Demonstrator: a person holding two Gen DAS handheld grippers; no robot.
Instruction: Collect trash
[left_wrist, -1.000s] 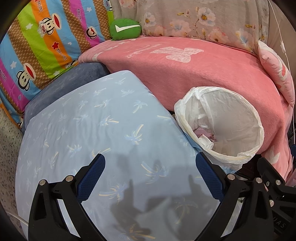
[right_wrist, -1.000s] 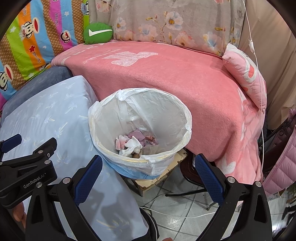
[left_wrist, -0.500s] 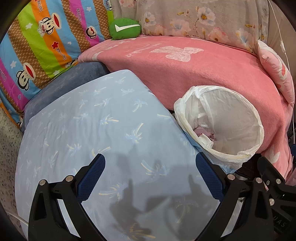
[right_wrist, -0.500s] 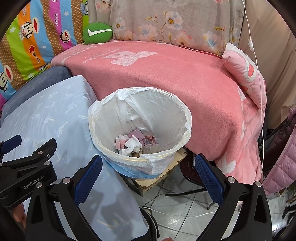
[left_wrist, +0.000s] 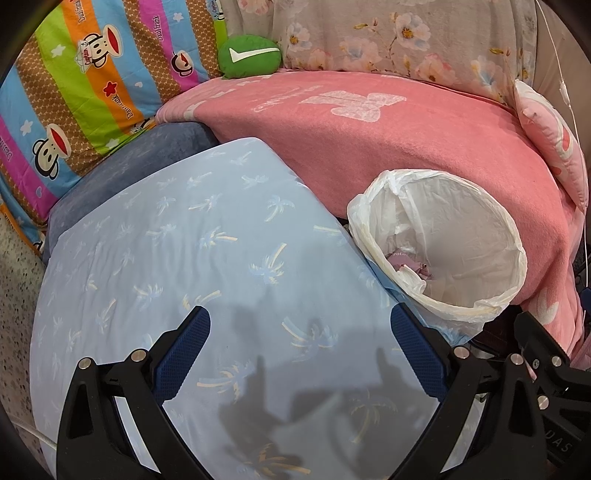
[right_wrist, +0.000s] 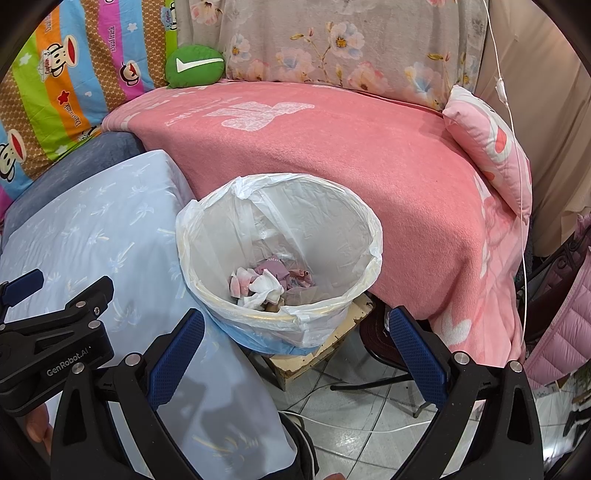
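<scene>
- L gripper: jaws spread wide, nothing between them; hovers over the light-blue palm-print cushion, which shows no litter on its visible surface
- R gripper: jaws likewise wide apart & empty; aimed at the bin, whose near rim sits just above the gap between the fingers
- Trash bin: white plastic liner folded over the rim; stands at approx. 12 o'clock from the R gripper, and at approx. 2 o'clock from the L gripper; wedged between the blue cushion and the pink blanket
- Crumpled paper trash: white, pink & mauve wads lying at the bin bottom; bin well short of full
- Green pillow at approx. 11 o'clock, far back against the striped bedding; not trash as far as can be told
- Progress (judgement): collection looks done or nearly so, since both grippers are empty and no loose scraps appear on cushion or blanket; floor tiles at approx. 5 o'clock show only cables; areas outside both views cannot be checked
</scene>
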